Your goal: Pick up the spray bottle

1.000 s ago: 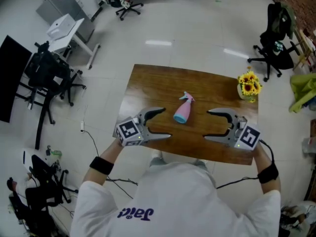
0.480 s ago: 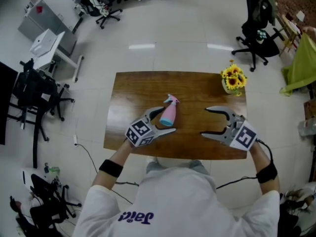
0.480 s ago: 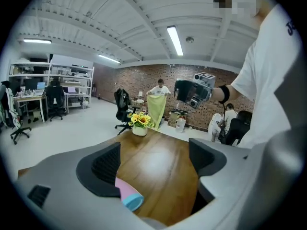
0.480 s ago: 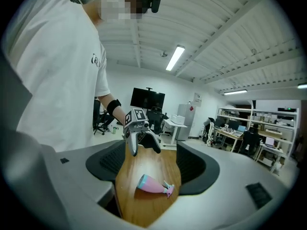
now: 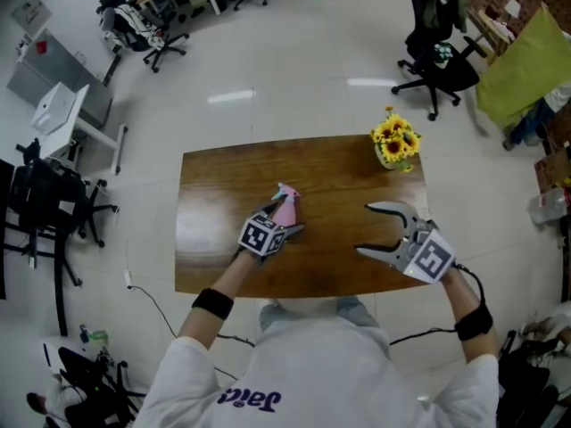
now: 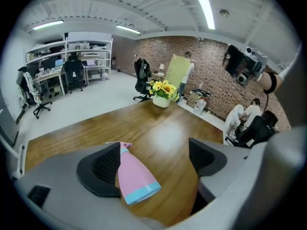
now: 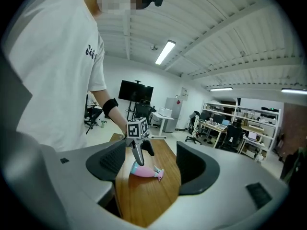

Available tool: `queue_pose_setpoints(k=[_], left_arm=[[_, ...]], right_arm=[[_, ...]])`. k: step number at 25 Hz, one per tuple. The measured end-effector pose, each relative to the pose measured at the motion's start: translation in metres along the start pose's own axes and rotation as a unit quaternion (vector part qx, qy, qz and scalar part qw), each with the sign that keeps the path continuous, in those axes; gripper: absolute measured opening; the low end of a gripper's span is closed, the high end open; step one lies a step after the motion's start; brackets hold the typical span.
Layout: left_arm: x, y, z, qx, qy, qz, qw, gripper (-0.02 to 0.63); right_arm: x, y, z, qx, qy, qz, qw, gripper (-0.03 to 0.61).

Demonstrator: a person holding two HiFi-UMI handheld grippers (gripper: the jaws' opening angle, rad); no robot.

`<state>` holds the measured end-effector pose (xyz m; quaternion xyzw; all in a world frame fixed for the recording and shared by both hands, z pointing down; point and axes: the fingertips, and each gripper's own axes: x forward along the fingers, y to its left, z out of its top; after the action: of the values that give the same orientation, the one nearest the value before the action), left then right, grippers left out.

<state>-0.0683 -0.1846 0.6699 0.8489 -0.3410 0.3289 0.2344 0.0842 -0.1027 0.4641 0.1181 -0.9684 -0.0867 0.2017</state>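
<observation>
A pink spray bottle (image 5: 285, 206) with a blue band lies on its side on the brown table (image 5: 214, 203), nozzle pointing away from me. My left gripper (image 5: 286, 220) is open and straddles it. In the left gripper view the bottle (image 6: 135, 177) rests between the jaws, close against the left pad (image 6: 106, 165), with a wide gap to the right pad. My right gripper (image 5: 364, 229) hovers open over the table to the right, holding nothing. Its view looks across at the bottle (image 7: 144, 172) and the left gripper (image 7: 139, 153).
A pot of sunflowers (image 5: 393, 144) stands at the table's far right corner. Office chairs (image 5: 434, 27) and desks ring the table on the white floor. The near table edge (image 5: 294, 285) runs just in front of my body.
My left gripper has moved forward and to the right from beside the bottle until its jaws straddle it. The right gripper has kept its place, still open.
</observation>
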Motion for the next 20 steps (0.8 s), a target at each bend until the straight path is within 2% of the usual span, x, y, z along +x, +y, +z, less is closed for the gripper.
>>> queue_pose_setpoints(k=[5,10,13,15,20], left_arm=[[0.041,0.018,-0.014,-0.039,0.054,0.017,0.9977,0.459],[0.076,0.037,-0.037,-0.075,0.123,0.021,0.9893,0.459],[0.097,0.055,-0.047,-0.075,0.154,0.034,0.9847,0.459],[0.105,0.061,-0.056,-0.086,0.183,0.038,0.9785,0.459],[0.121,0.08,-0.07,-0.09,0.233,0.058,0.9665,0.459]], right_arm=[[-0.01,-0.005,-0.009,0.007,0.007,-0.022,1.0,0.347],[-0.012,-0.013,-0.012,0.004,0.016,-0.045,0.999,0.347],[-0.014,-0.026,-0.008,-0.023,-0.003,-0.095,0.995,0.346],[-0.017,-0.032,-0.006,-0.036,-0.014,-0.128,0.991,0.347],[-0.023,-0.03,-0.01,-0.01,-0.026,-0.176,0.984,0.345]])
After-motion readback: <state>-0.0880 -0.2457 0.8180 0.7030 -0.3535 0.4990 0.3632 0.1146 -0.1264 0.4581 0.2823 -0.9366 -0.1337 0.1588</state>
